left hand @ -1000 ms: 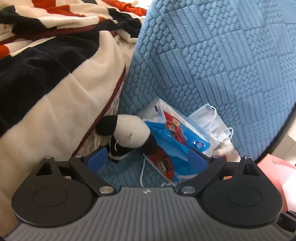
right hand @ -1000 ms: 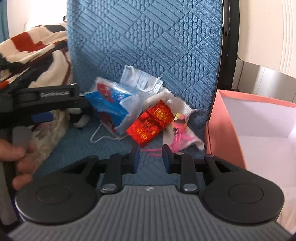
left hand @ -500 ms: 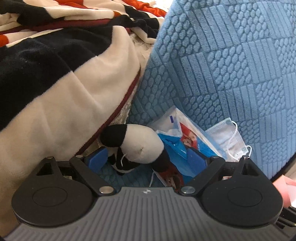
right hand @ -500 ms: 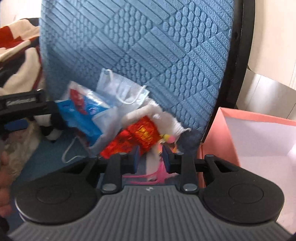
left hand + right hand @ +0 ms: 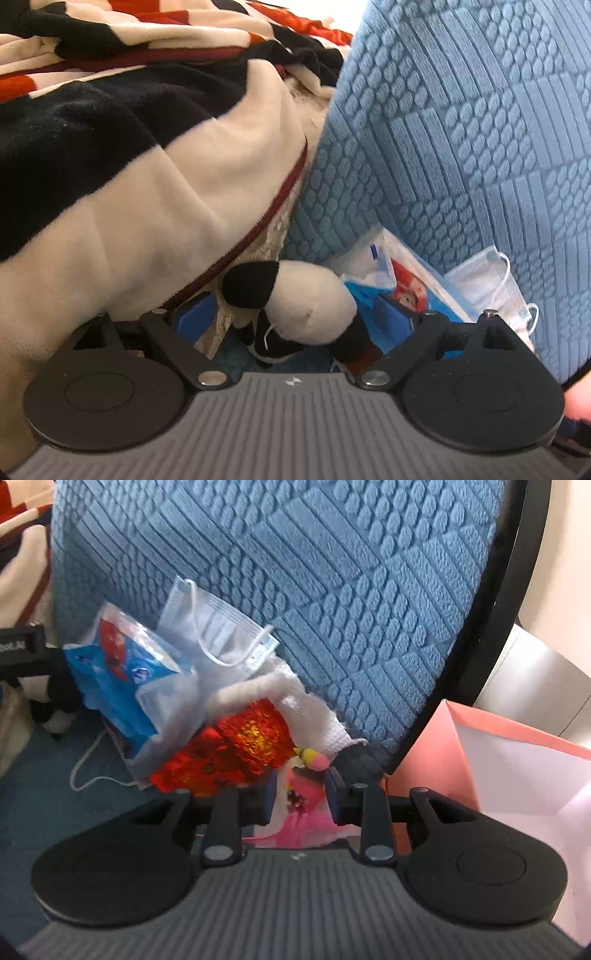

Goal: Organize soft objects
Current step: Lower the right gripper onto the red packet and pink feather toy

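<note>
Left tool (image 5: 293, 315) stands wide open, its blue pads on either side of the plush (image 5: 295, 310), a cream and black toy lying on the blue seat (image 5: 33, 790) at the foot of the backrest (image 5: 461, 129). The pads are not pressing it; there is a clear gap on each side. The blanket (image 5: 129, 184) hangs just beside the left pad.

Right tool (image 5: 300, 797) is open only narrowly, and its jaws have just been opening a touch further. Between them lies the pink cloth (image 5: 306, 819), printed with a flamingo; whether the pads touch it, I cannot tell, but they show no grip.

Just past that tool, a red foil packet (image 5: 236, 749) leans on a white knit piece (image 5: 295, 698). Behind them sit a blue pouch (image 5: 122, 672) and a face mask (image 5: 218, 627), resting against the backrest. A pink box (image 5: 517, 775) stands open to the right of the chair.
</note>
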`<state>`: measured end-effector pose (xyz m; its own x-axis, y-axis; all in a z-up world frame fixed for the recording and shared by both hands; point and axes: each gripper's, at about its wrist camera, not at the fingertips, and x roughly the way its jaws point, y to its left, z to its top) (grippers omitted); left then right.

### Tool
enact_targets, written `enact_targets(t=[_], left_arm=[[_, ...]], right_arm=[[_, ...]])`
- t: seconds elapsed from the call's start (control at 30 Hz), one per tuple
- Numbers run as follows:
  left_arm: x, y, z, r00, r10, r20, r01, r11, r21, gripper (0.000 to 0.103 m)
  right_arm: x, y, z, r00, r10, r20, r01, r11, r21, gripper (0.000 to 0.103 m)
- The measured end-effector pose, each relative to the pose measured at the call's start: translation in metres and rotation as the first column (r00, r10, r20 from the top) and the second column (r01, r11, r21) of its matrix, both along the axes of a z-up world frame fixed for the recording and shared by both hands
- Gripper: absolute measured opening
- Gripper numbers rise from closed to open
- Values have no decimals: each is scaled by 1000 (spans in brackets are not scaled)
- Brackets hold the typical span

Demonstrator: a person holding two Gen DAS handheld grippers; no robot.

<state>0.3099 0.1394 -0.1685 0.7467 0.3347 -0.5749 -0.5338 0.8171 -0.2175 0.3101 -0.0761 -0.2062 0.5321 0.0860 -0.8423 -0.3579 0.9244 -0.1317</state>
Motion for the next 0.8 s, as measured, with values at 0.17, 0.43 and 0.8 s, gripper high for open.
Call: enact_targets(t=[0.17,0.43,0.8], left_arm=[[9,-2,-4,999,31,-29,-30,999,24,92],[12,6,-3,998,41,-46,-41,999,0,72],[2,5,5,999,-20,-44,19,999,-36,45]], right_arm=[[9,-1,-12,1000,9,-23,-10,1000,-28,35],[19,-6,-36,996,3,-88,-6,999,-35,34],[14,-15,-9,998,53,-42,-52,999,15,31]])
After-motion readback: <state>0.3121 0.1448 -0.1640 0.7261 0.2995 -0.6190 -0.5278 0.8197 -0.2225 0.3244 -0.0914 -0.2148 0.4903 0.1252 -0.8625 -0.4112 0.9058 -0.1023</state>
